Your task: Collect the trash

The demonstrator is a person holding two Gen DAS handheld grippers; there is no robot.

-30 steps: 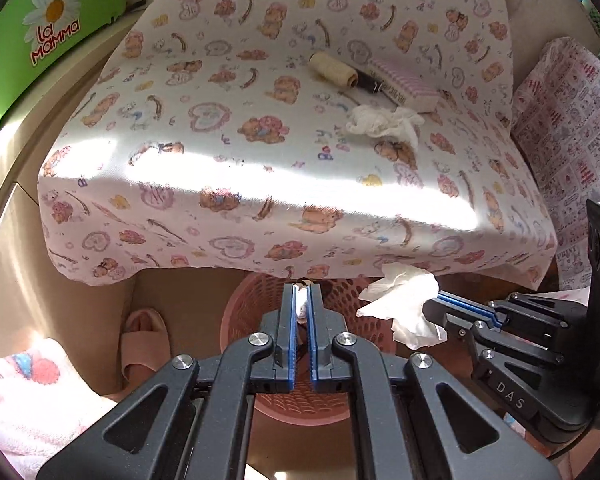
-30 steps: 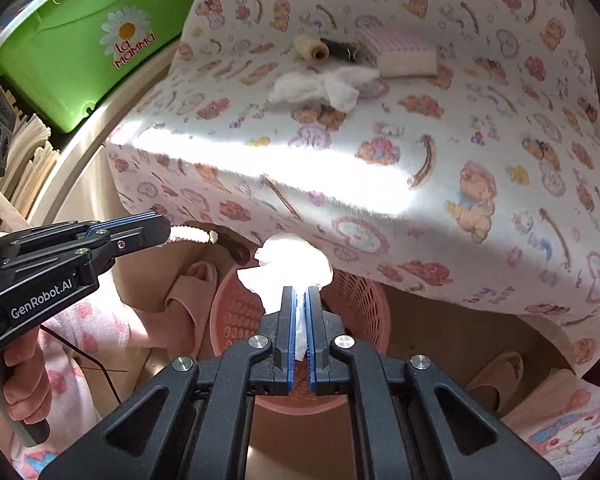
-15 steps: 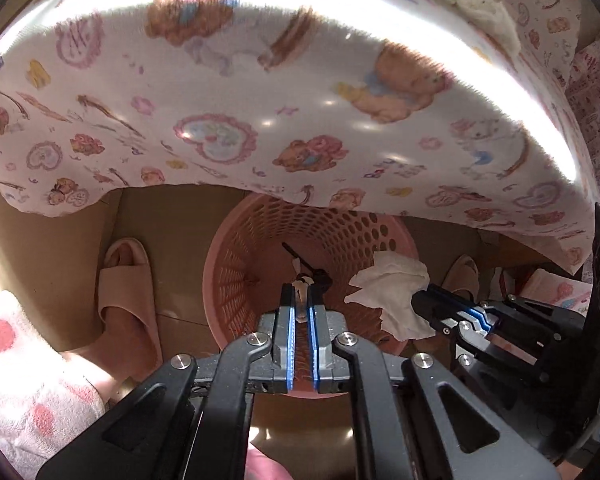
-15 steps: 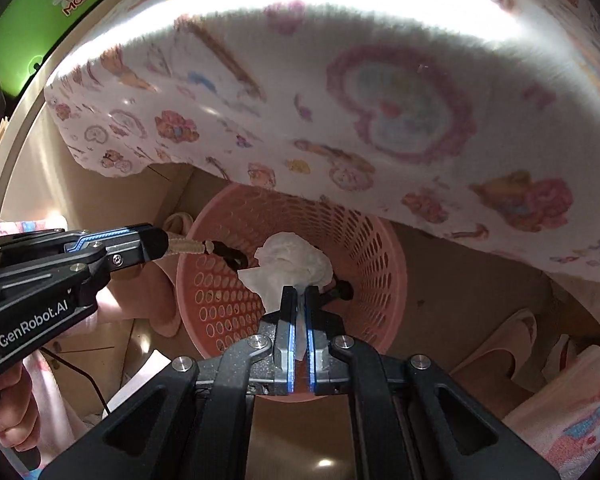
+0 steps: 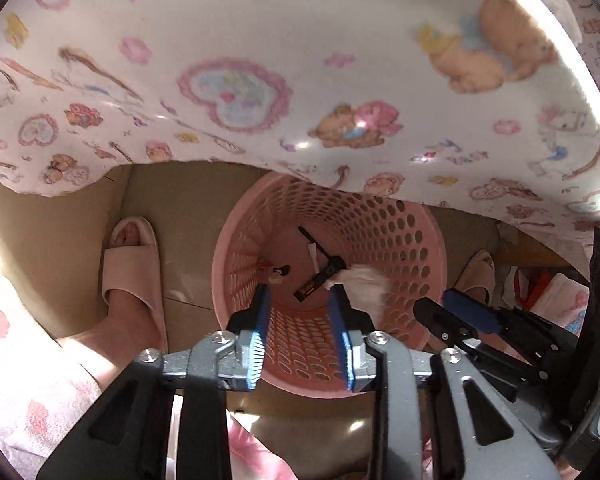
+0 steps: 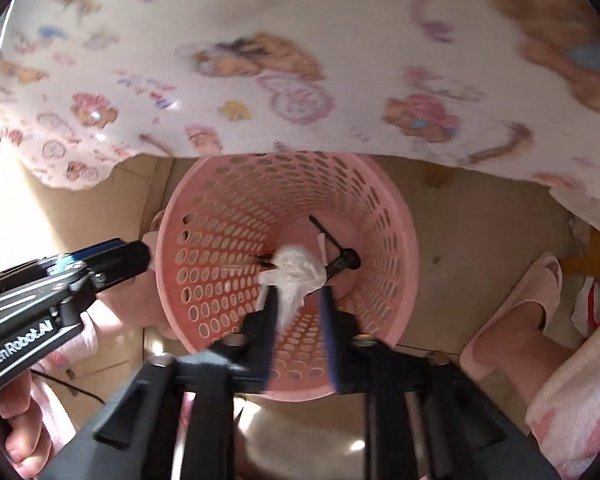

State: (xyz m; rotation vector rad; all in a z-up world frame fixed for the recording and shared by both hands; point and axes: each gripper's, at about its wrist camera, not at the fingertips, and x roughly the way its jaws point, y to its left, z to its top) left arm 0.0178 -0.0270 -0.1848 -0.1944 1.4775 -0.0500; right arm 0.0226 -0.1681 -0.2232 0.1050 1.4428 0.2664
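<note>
while both gripper jaws gape: one tissue (image 6: pixel 296 270), one pink basket (image 6: pixel 404 280).

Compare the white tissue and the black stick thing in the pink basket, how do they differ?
The tissue is white, soft and crumpled into a wad; the black stick is dark, thin, straight and rigid. The tissue hangs just ahead of the open right gripper, apparently falling, while the black stick lies at the bottom. Both are inside the pink basket, and neither is gripped.
</note>
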